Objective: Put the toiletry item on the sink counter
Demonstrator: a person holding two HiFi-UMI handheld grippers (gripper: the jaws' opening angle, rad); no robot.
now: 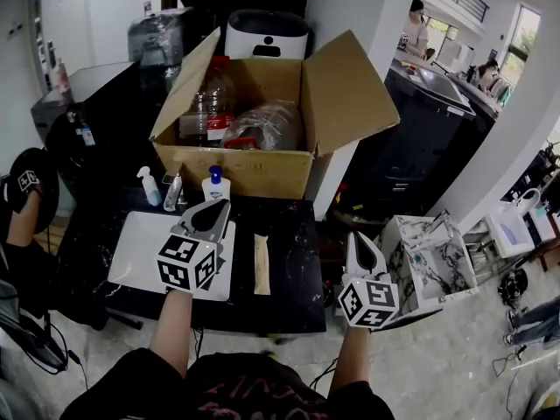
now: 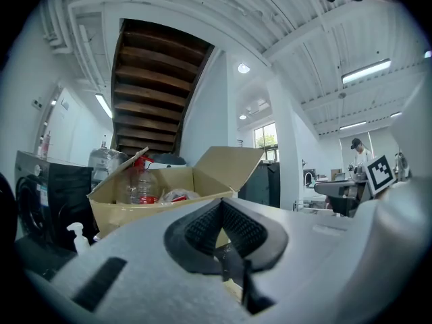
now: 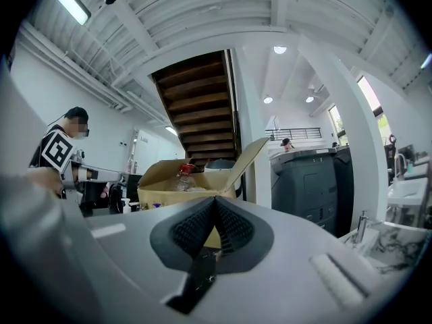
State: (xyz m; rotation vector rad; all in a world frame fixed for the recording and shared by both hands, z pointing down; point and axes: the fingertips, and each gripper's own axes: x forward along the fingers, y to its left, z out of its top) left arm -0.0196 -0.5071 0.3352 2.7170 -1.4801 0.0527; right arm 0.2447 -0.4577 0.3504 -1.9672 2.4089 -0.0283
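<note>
While cardboard box [image 1: 254, 171] gapes open, left gripper [image 2: 221, 204], right gripper [image 3: 214, 201]: ribbed black fingers [image 2: 199, 228] pressed together.

Legible text: none. Bottles [image 1: 216, 103] in cardboard box [image 1: 262, 171]: red labels, print unreadable. Left gripper cube [image 1: 186, 263], right gripper cube [image 1: 368, 302]: square marker patterns, no lettering.

The head view is dim; daylight flares from windows [image 1: 525, 24] at two o'clock, and the black table [image 1: 289, 261] swallows detail. Both gripper views are brighter under ceiling tube lamps [image 2: 366, 71], fisheye-bent and vignetted; the left gripper [image 2: 221, 211] is soft up close.
</note>
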